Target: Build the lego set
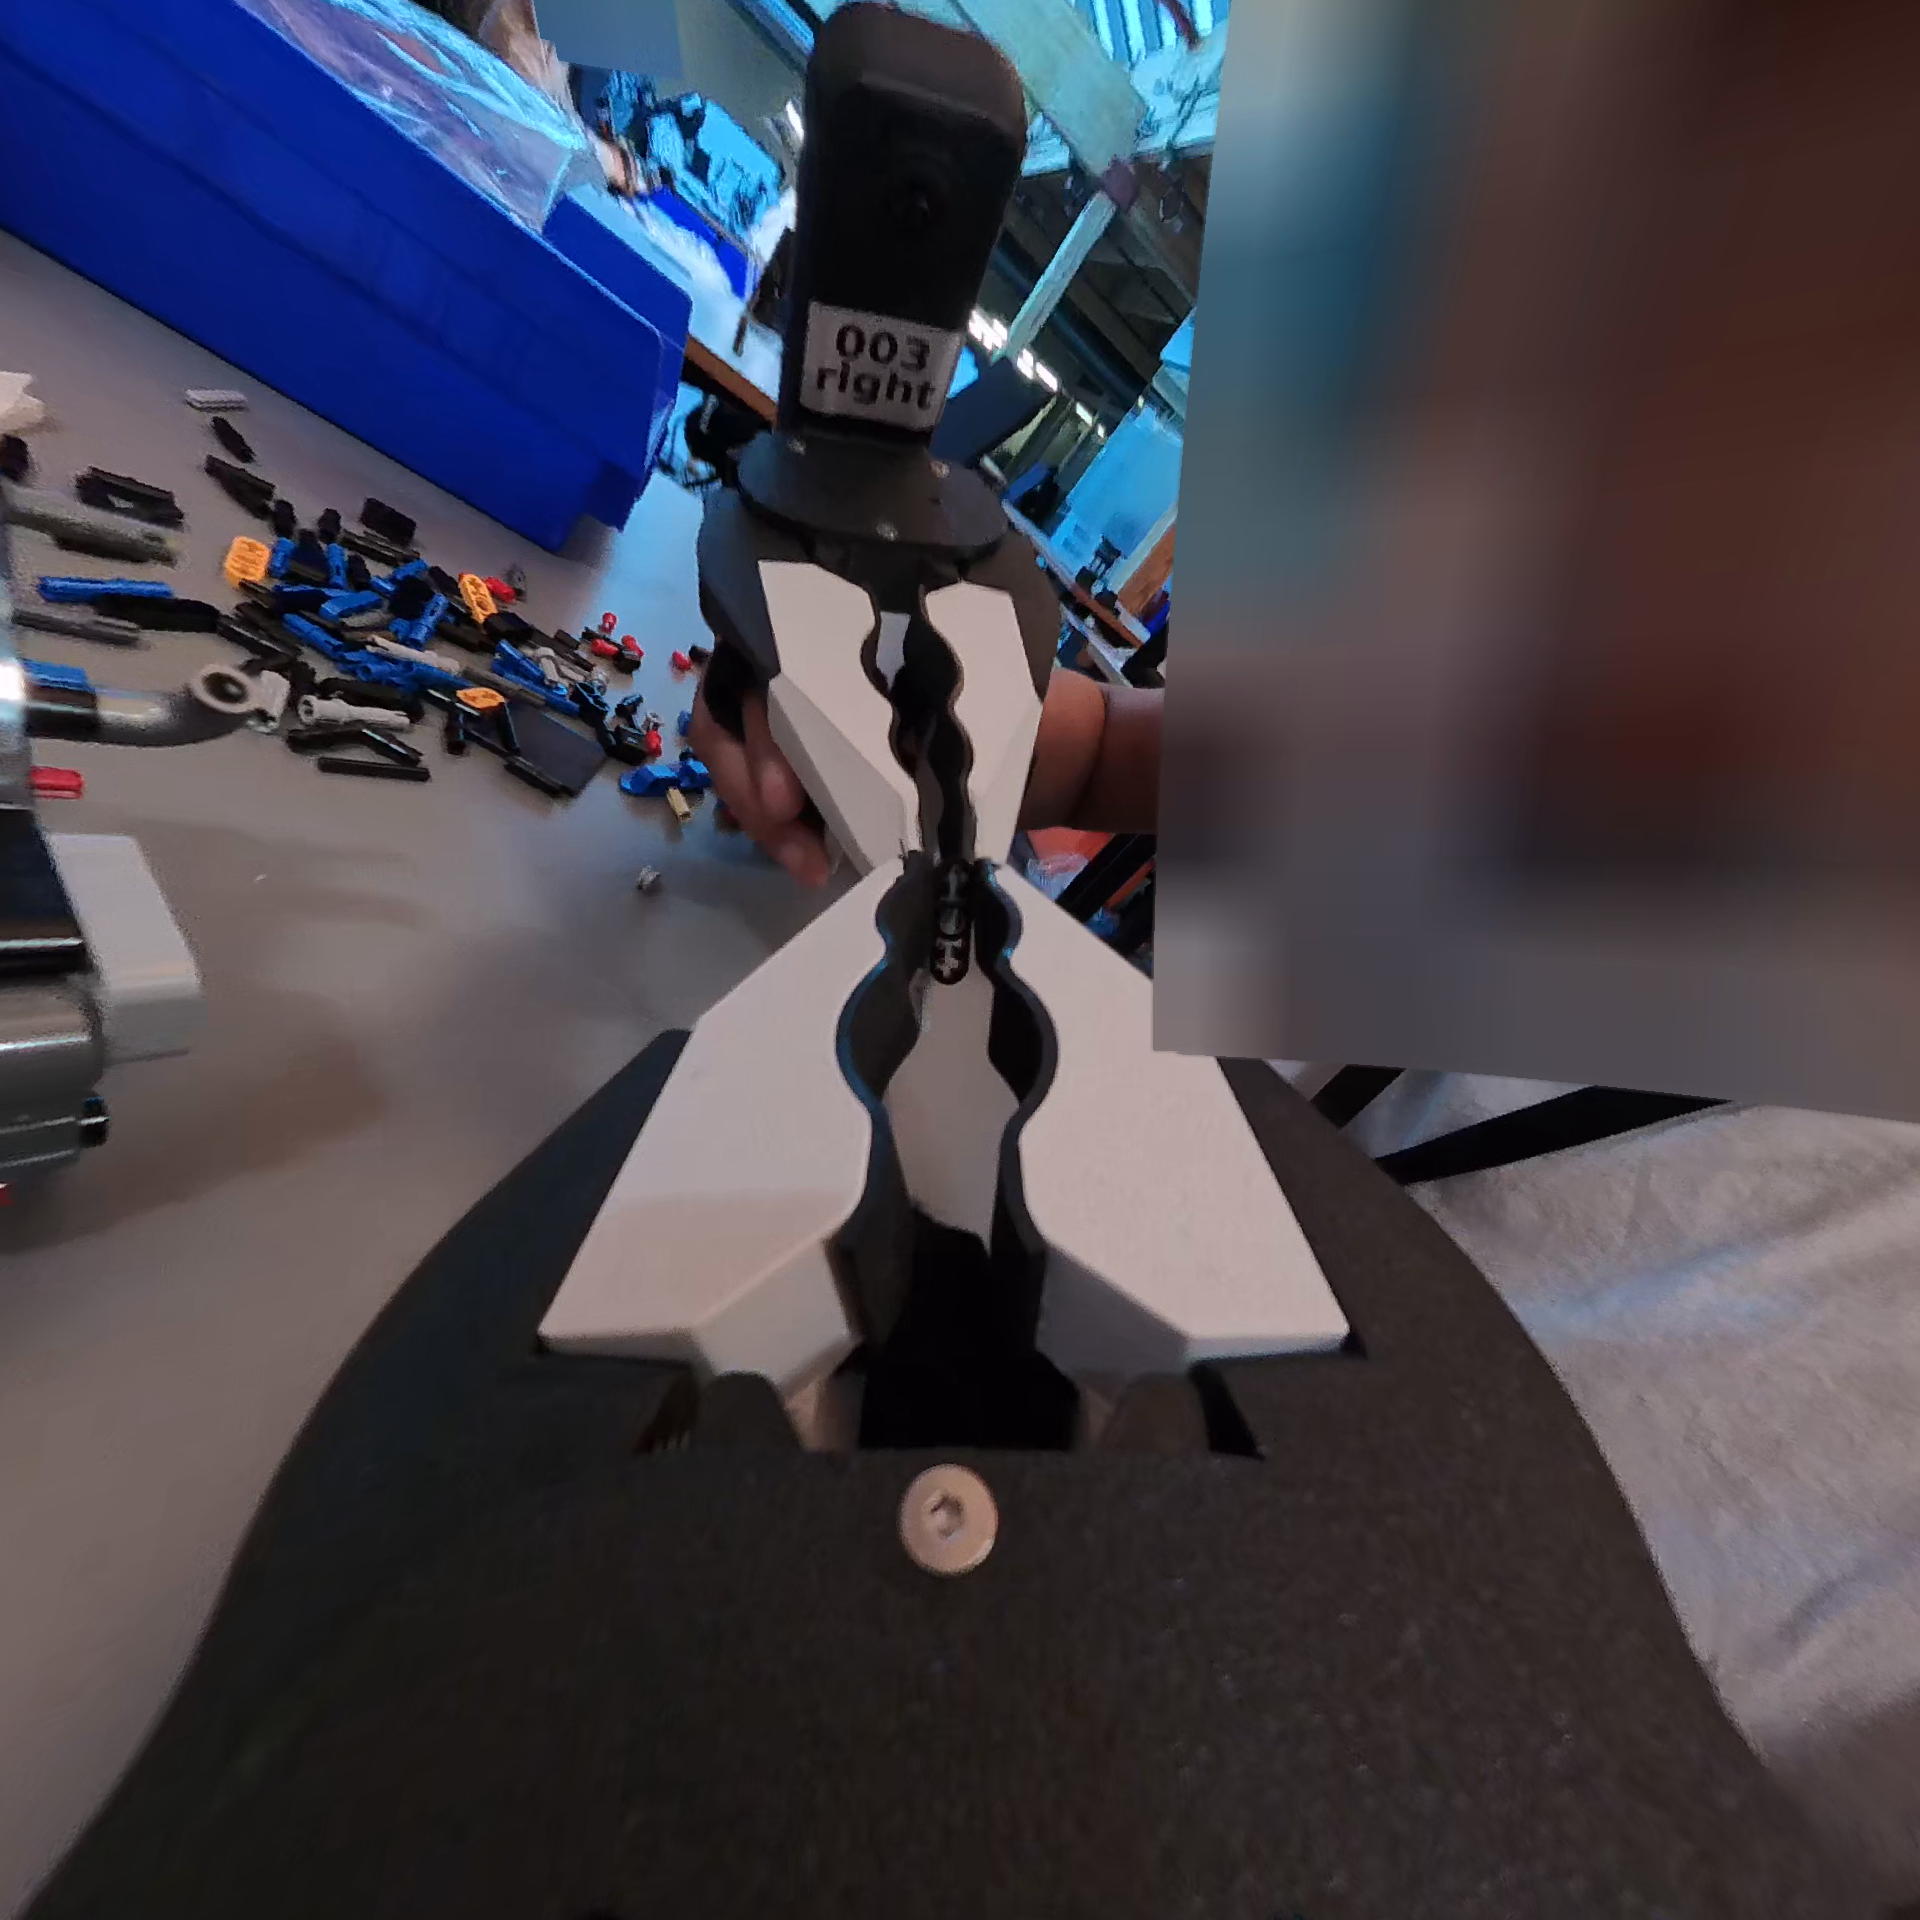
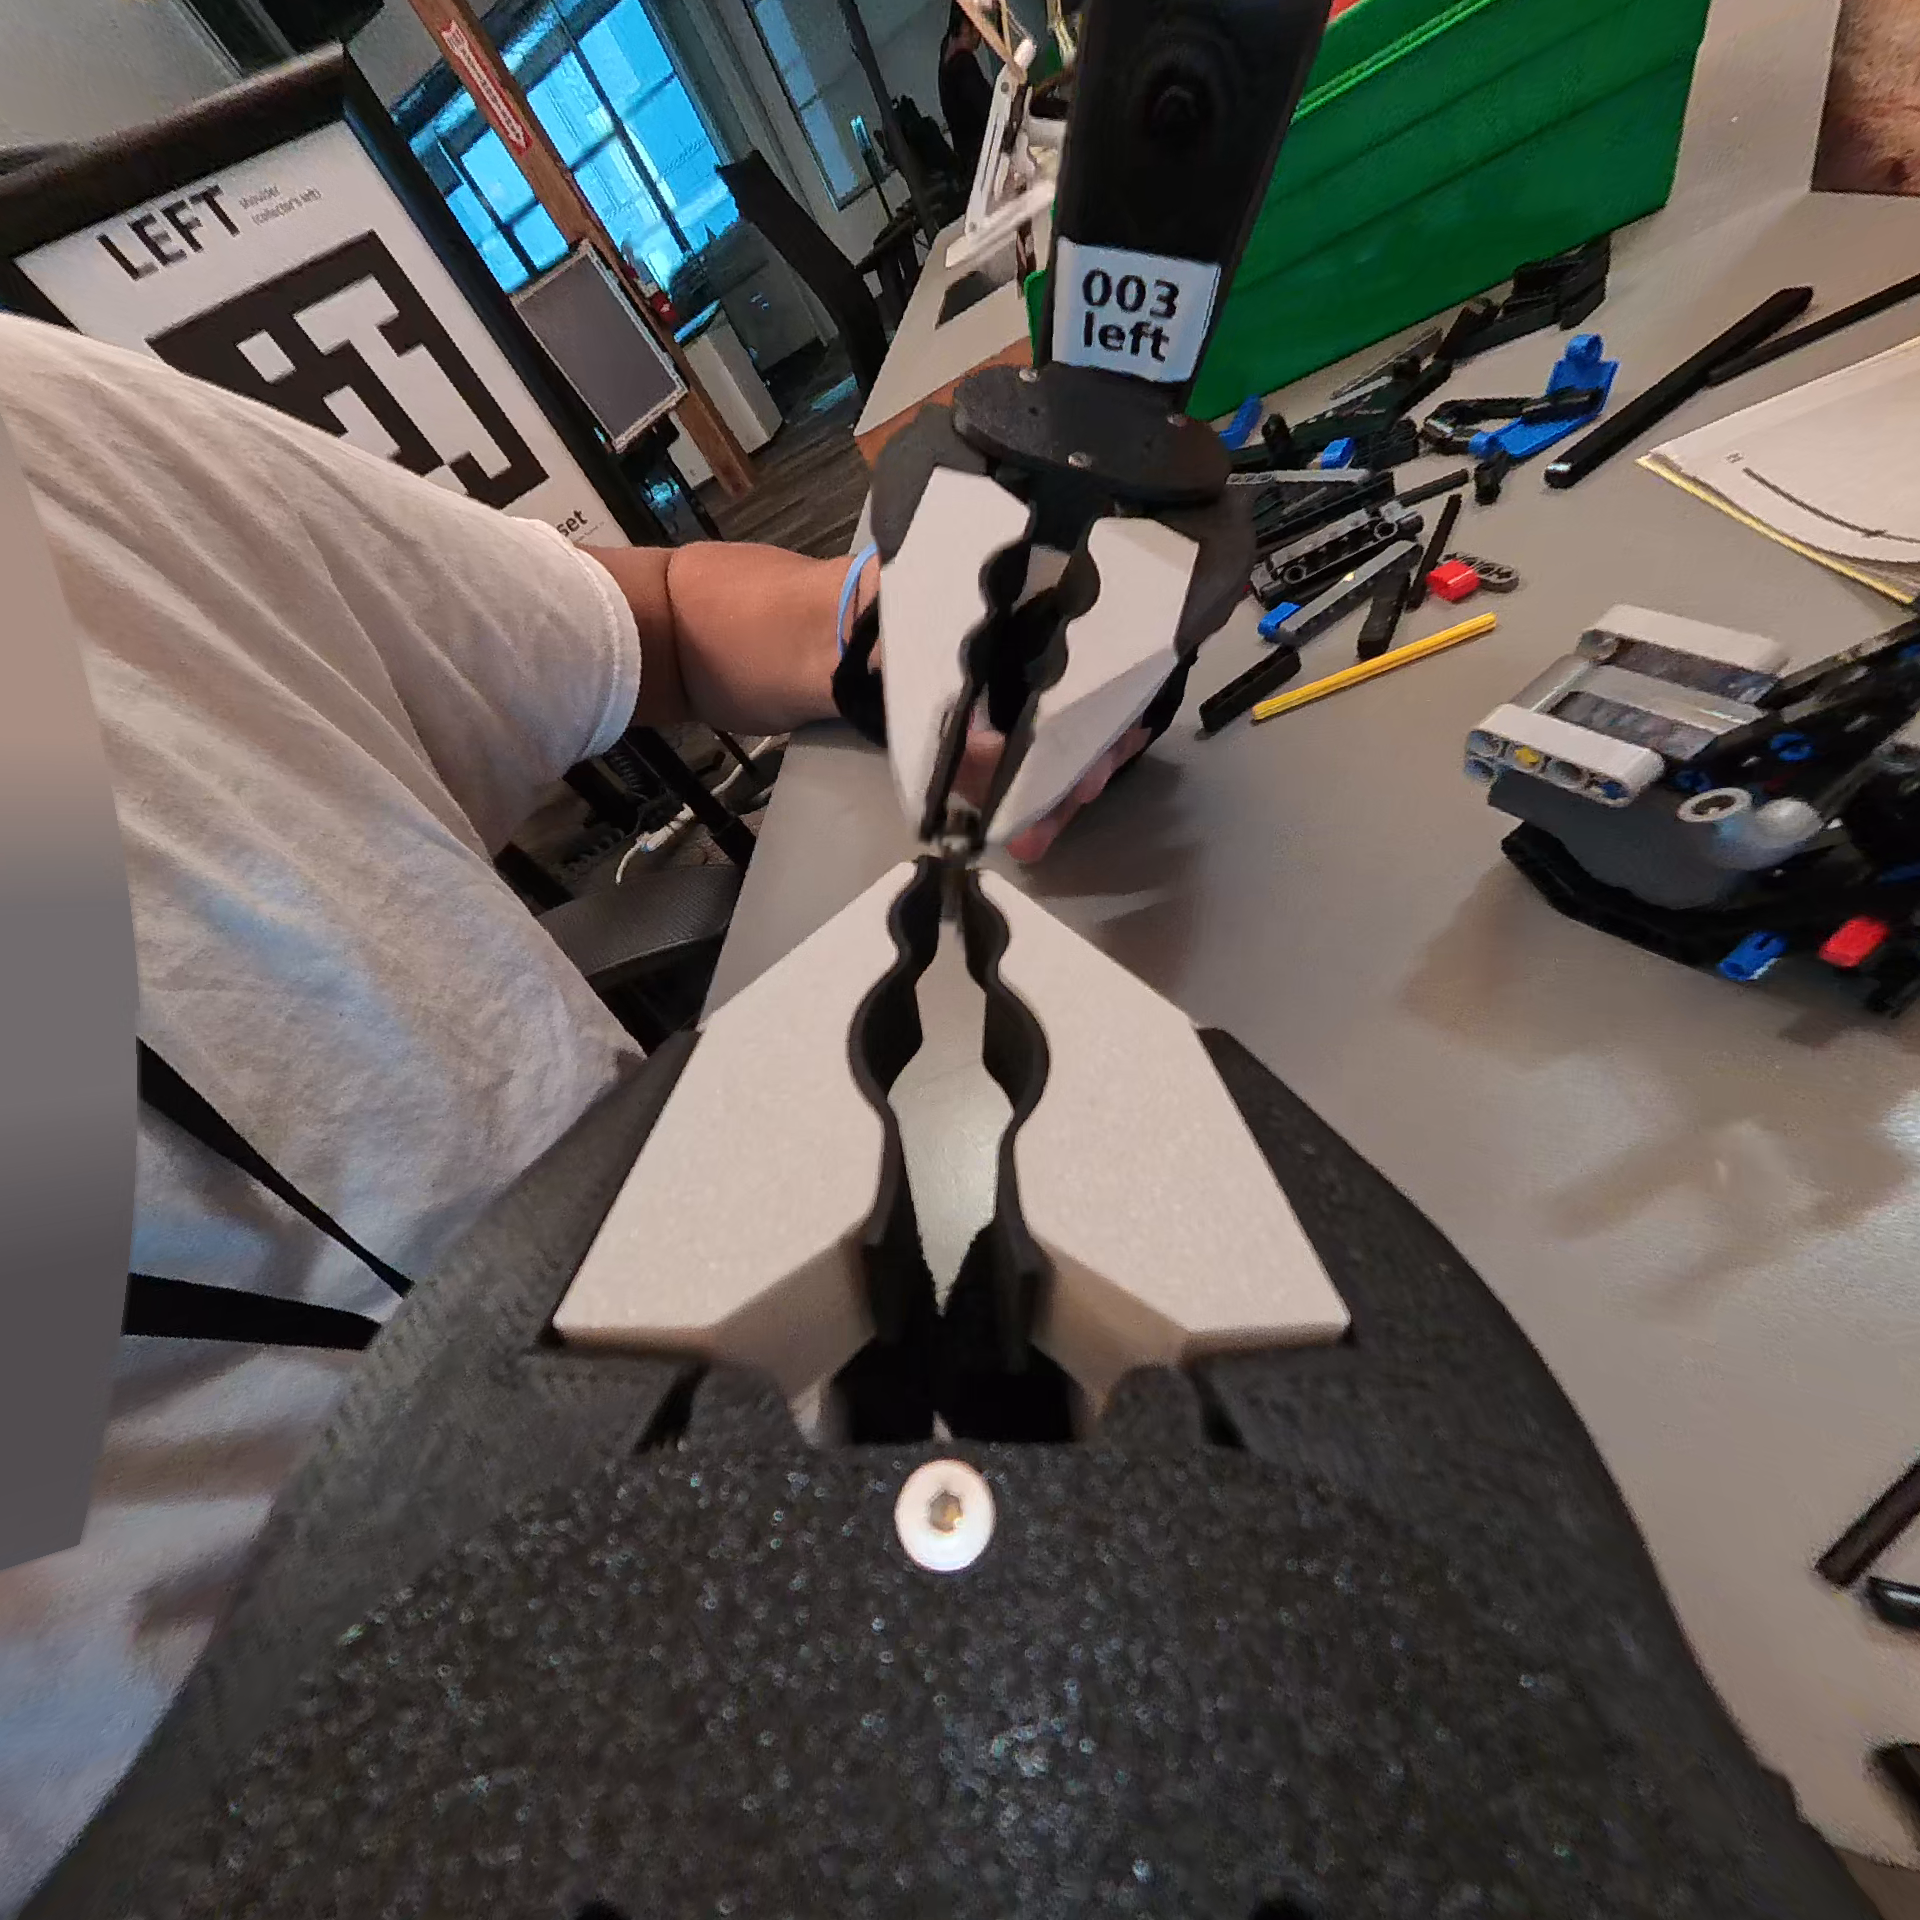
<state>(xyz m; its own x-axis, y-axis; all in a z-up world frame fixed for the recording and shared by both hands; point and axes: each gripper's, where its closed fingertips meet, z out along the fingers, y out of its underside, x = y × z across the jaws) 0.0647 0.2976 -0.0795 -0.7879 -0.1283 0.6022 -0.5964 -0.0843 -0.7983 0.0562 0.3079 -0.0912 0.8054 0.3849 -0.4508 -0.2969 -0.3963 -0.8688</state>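
- Grey and smooth, the table [image 2: 1351, 1091] reaches its near edge at about 9 o'clock of our two grippers in the right wrist view, beyond which sit a person's white sleeve [image 2: 312, 675] and a dark chair.
- We see our left gripper [image 1: 940, 883] with its white, wavy-edged fingers [image 1: 748, 1122] closed on a small black piece [image 1: 951, 935] that bears white cross-shaped marks.
- Our right gripper [image 2: 948, 878] meets it tip to tip; its fingers [image 2: 769, 1122] are drawn together at the tips on something small and dark, which we cannot make out clearly.
- Both grippers are held above the table near its edge, with bare tabletop below and toward 3 o'clock in the right wrist view.
- A half-built model [image 2: 1704, 800] of grey, black and blue blocks stands at 3 o'clock there, well apart from the tips.
- Loose pieces [image 1: 395, 634], black, blue, red and orange, lie scattered at 10 o'clock in the left wrist view.
- Long black beams, a thin yellow rod [image 2: 1371, 665] and a green bin [image 2: 1475, 187] fill 1 to 2 o'clock.
- A blue bin [image 1: 343, 260] borders the table at 11 o'clock.
- The gripper bases are rough, black and grainy.
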